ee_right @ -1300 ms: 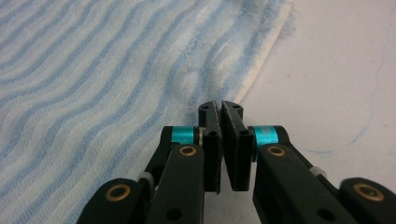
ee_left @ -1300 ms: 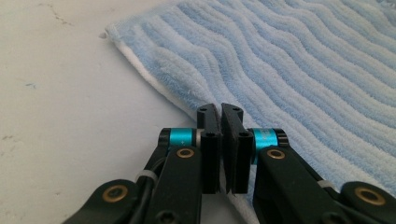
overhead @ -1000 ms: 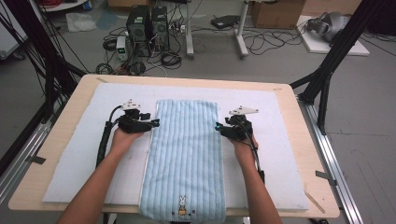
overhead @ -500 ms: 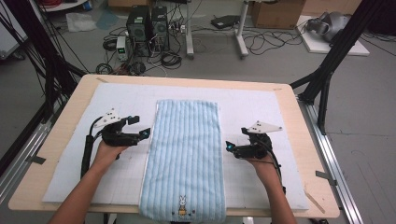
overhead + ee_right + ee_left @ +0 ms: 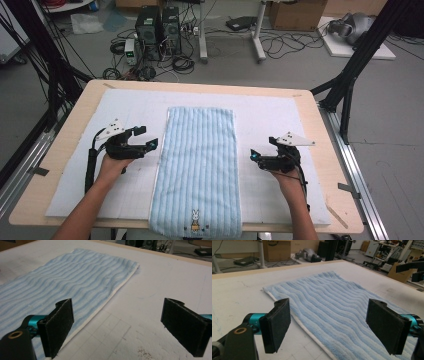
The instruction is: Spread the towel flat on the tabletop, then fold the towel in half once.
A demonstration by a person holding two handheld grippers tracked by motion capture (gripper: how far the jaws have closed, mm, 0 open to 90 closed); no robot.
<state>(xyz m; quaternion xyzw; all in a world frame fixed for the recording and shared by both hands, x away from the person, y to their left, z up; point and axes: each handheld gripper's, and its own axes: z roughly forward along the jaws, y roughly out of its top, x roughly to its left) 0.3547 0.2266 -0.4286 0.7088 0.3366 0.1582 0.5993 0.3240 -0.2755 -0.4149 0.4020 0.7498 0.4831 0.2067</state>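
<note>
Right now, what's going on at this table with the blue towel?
A person holds a two-jaw gripper in each hand over a white mat on a wooden table. A light blue striped towel with a small rabbit emblem lies flat between them, folded into a long strip. The left gripper sits beside its left edge, the right gripper off its right edge. Both have just been opening; nothing is between the jaws.

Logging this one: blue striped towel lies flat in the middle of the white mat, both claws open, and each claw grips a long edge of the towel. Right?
Not quite. The left claw and right claw grip nothing: in the high view both sit open beside the towel, off its long edges. The rest holds.
</note>
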